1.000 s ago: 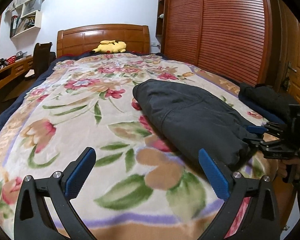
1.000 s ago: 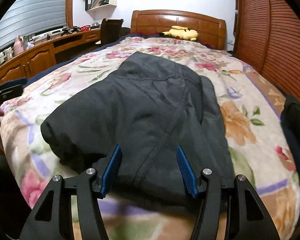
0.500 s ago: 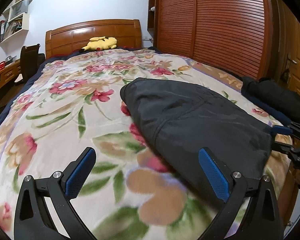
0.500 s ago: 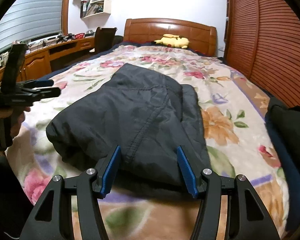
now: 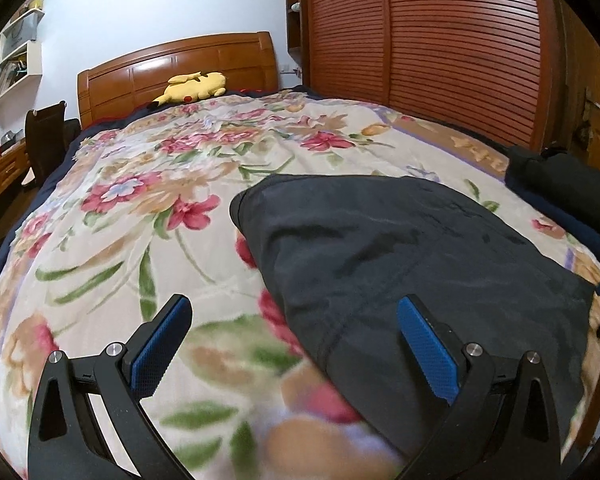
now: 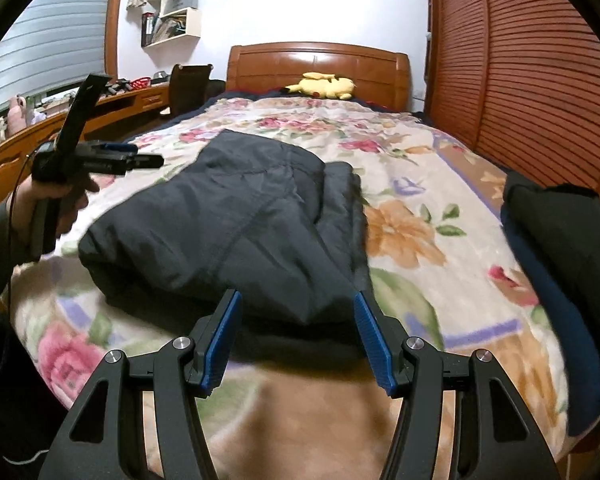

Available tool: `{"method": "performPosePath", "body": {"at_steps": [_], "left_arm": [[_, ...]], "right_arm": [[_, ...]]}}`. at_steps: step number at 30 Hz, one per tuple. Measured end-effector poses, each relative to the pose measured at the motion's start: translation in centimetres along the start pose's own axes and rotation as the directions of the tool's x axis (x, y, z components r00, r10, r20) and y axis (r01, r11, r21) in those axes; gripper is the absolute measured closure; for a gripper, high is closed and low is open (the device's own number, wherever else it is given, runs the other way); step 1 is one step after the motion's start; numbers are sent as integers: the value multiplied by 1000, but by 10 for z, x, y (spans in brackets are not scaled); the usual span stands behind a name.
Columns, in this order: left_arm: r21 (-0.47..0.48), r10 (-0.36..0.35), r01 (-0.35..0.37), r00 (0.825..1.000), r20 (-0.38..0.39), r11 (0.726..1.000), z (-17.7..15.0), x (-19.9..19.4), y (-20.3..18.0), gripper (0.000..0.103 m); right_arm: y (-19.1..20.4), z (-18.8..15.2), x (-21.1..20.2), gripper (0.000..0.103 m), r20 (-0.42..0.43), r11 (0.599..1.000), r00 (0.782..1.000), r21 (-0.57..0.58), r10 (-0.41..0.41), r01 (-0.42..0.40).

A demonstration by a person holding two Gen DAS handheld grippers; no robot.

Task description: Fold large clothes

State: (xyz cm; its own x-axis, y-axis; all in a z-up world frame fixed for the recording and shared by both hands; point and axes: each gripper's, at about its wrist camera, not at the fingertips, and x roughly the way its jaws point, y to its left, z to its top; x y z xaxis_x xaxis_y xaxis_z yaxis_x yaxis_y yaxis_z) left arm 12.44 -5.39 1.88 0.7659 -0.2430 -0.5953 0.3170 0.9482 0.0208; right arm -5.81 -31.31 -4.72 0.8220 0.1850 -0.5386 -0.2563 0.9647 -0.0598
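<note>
Dark jacket [image 6: 236, 236] lies folded on the bed [image 5: 112, 240]; both claws, left claw [image 5: 296, 344] and right claw [image 6: 298, 336], are held released, empty; a careless pinch could undo the layers.

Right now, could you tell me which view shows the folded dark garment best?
The right wrist view: the garment lies whole and centred. In the left wrist view, its near edge sits behind that gripper's finger.

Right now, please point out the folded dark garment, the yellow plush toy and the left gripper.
folded dark garment [image 6: 252, 224], right wrist view, top panel.
yellow plush toy [image 6: 324, 85], right wrist view, body.
left gripper [image 5: 294, 350], left wrist view, between fingertips.
</note>
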Motion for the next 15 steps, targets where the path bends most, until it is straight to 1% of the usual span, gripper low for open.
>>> {"method": "performPosePath", "body": {"at_steps": [8, 12, 15], "left_arm": [[-41, 8, -11, 999, -54, 999, 21, 40, 14, 0], [-53, 20, -24, 997, -74, 998, 29, 59, 19, 0], [-98, -9, 1, 997, -76, 995, 31, 66, 27, 0]], "right_arm": [[-9, -5, 7, 43, -31, 1000, 999, 25, -7, 8], [-13, -3, 12, 43, -33, 999, 999, 46, 9, -7], [-12, -4, 17, 43, -35, 998, 999, 59, 14, -12]]}}
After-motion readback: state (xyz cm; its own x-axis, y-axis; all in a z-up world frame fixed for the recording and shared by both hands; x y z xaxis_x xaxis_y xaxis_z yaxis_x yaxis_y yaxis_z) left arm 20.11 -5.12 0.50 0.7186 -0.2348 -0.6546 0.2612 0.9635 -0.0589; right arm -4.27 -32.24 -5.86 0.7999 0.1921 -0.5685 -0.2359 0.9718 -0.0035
